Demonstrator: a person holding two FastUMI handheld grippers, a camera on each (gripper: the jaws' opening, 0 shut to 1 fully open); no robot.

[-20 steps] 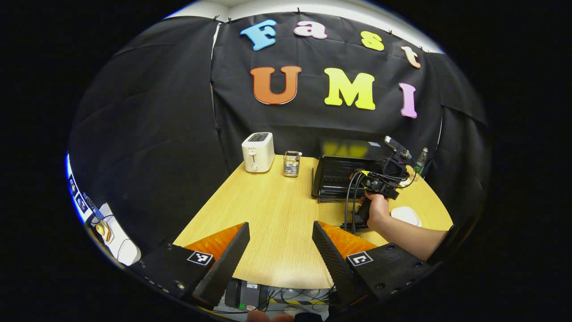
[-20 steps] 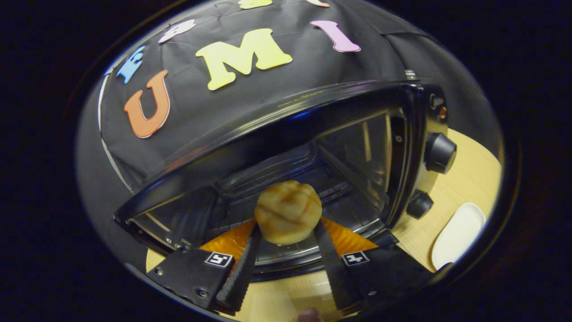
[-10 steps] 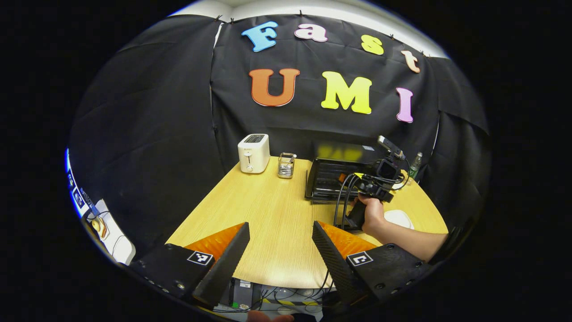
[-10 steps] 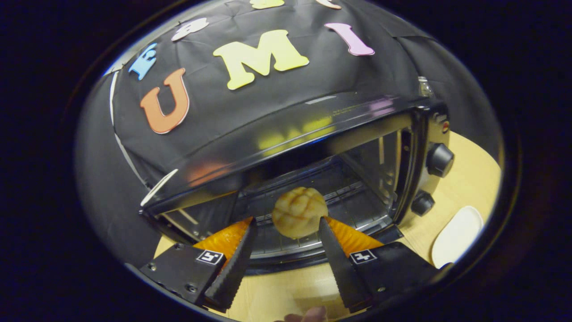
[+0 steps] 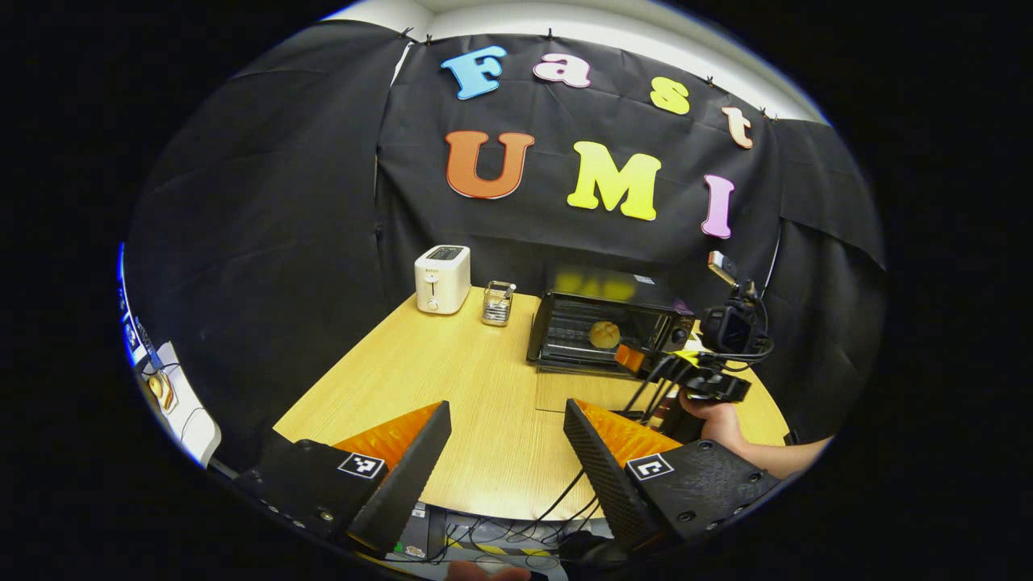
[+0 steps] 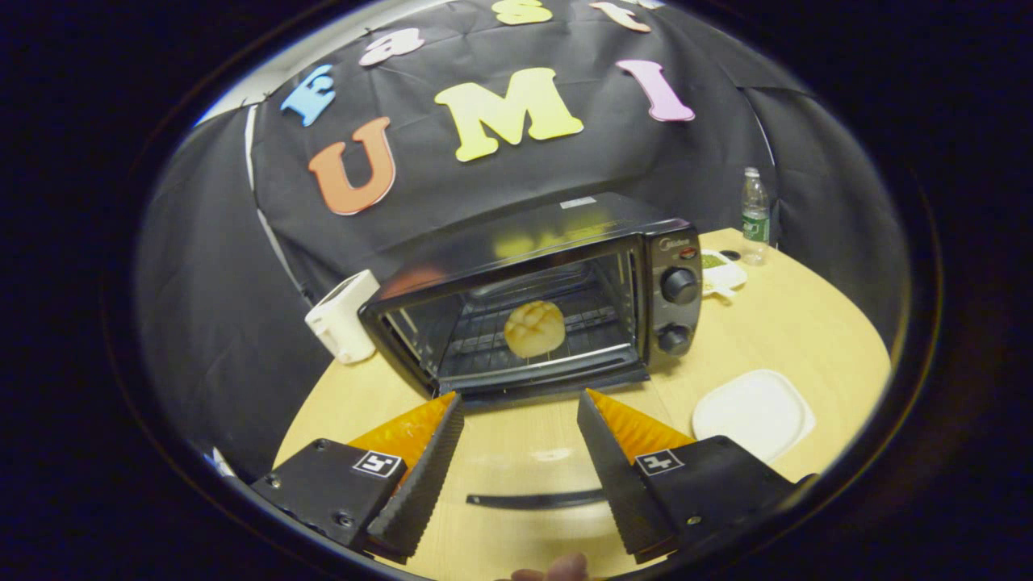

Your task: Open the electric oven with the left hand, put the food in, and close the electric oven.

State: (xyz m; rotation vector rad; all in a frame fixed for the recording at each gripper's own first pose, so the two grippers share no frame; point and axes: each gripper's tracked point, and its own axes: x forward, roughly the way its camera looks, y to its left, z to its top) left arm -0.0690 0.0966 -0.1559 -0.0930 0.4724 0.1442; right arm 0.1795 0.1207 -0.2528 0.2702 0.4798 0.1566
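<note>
**Ana:** On the wire rack inside the black electric oven (image 6: 549,307) sits the round golden bun (image 6: 533,328), and the glass door (image 6: 537,476) lies flat, its dark handle bar between the right gripper's fingers. So what's left?

**Ben:** Closing, I'd judge. The right gripper (image 6: 516,448) has its jaws wide apart with nothing between them, clear of the opening. The left gripper (image 5: 504,452) is also spread wide and empty, over the near edge of the pale wooden table (image 5: 452,387), well away from the oven.

**Ana:** How to do it well?

**Ben:** Get under the door's front edge and swing it up evenly till it seats, without jolting the bun.

**Ana:** Versus a second ago?

**Ben:** Then the bun was pinched between the right gripper's fingers at the oven mouth; now it's released and that gripper has backed off.
</note>
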